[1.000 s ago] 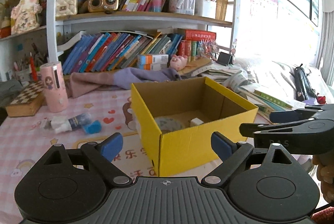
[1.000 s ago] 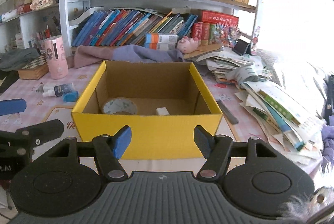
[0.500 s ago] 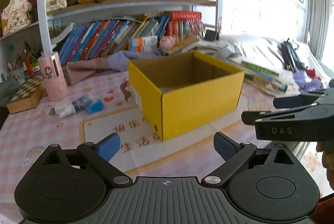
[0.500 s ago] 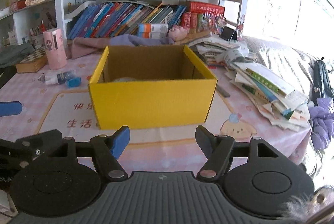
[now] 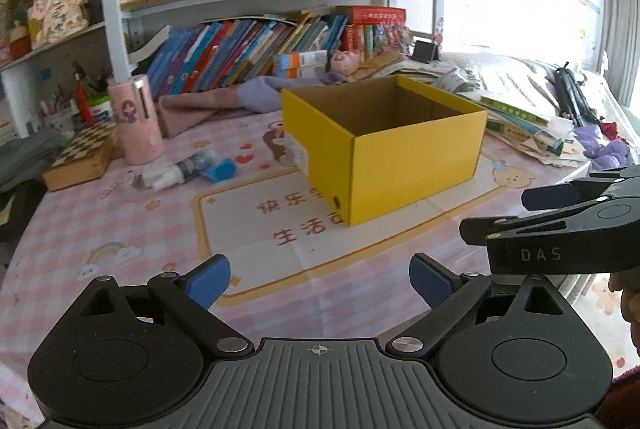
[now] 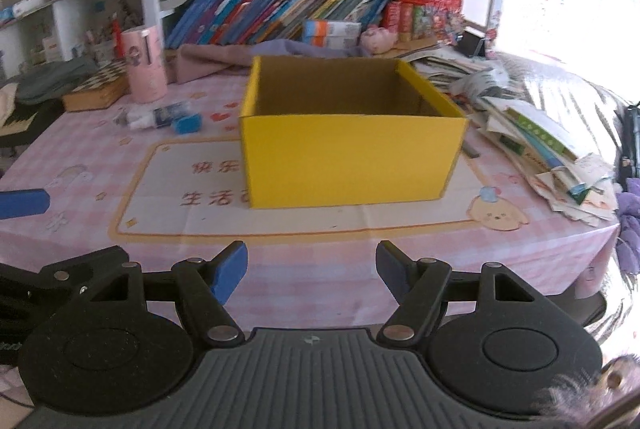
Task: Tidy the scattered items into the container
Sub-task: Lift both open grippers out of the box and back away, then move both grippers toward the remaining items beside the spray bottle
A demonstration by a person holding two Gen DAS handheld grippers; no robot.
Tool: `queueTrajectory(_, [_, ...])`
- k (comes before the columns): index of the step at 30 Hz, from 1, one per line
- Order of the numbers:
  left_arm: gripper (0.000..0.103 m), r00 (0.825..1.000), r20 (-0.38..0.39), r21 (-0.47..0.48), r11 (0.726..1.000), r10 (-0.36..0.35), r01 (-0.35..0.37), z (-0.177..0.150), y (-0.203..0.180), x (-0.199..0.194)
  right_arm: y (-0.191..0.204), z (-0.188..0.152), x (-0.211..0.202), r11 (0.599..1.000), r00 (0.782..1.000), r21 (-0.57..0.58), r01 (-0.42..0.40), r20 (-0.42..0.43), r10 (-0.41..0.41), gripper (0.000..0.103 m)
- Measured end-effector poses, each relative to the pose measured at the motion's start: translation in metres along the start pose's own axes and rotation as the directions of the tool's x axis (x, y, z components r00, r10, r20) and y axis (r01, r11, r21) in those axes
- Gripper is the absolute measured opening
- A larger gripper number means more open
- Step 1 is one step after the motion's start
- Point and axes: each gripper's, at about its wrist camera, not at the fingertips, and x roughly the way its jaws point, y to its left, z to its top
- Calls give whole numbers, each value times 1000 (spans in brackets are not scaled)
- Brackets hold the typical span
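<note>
Blue-padded fingers frame the bottom of both views. My left gripper [image 5: 320, 281] has its fingers spread wide with nothing between them, and my right gripper [image 6: 312, 271] is the same — spread and empty. Both hang above the near edge of the tabletop [image 5: 120, 229], side by side, the right one showing at the right of the left view.

Beyond them lies the pink checked cloth with its printed panel, then the yellow cardboard box [image 6: 352, 157], open-topped and upright in the middle of the tabletop. From this low angle I cannot see its floor, so I cannot tell what it holds.

Left of the box and well apart from it, a small white-and-blue bottle [image 5: 176, 171] lies on its side, with a blue block [image 5: 218, 171] just beside it. Farther back stand a pink cylinder [image 5: 138, 119] and a chessboard box [image 5: 80, 157], then the bookshelf.

I judge I am between picks — no item in hand. The bottle and block look like the remaining strays. The next move calls for swinging the left gripper forward and left, lowering over the bottle across its narrow width, then pinching.
</note>
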Motion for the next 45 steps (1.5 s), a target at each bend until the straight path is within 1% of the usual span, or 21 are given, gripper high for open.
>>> queueTrajectory(3, [98, 1000, -7, -17, 1000, 23, -23, -4, 10, -5, 9, 0, 6, 999, 999, 0, -37, -36, 37, 69])
queueTrajectory(6, [98, 999, -18, -39, 998, 50, -51, -8, 21, -9, 20, 1, 11, 998, 997, -7, -55, -57, 55, 69])
queueTrajectory(11, [98, 996, -33, -80, 993, 89, -91, -12, 39, -13, 38, 4, 11, 996, 995, -38, -86, -51, 84, 70])
queueTrajectory(15, [98, 991, -44, -92, 988, 123, -127, -17, 50, -18, 52, 9, 13, 991, 992, -66, -117, -48, 114, 70])
queueTrajectory(25, [98, 977, -34, -139, 967, 212, -214, -19, 79, -31, 91, 23, 24, 966, 978, -153, -210, -44, 205, 70])
queueTrajectory(32, [98, 975, -21, -128, 967, 221, -222, -13, 87, -22, 102, 33, 35, 957, 975, -183, -223, -24, 222, 69])
queueTrajectory(38, [98, 977, -15, -119, 970, 211, -211, -4, 93, -6, 107, 44, 50, 953, 975, -208, -220, -5, 223, 66])
queueTrajectory(45, [98, 979, -39, -145, 968, 201, -205, 4, 108, 23, 111, 57, 82, 950, 974, -219, -225, -27, 224, 64])
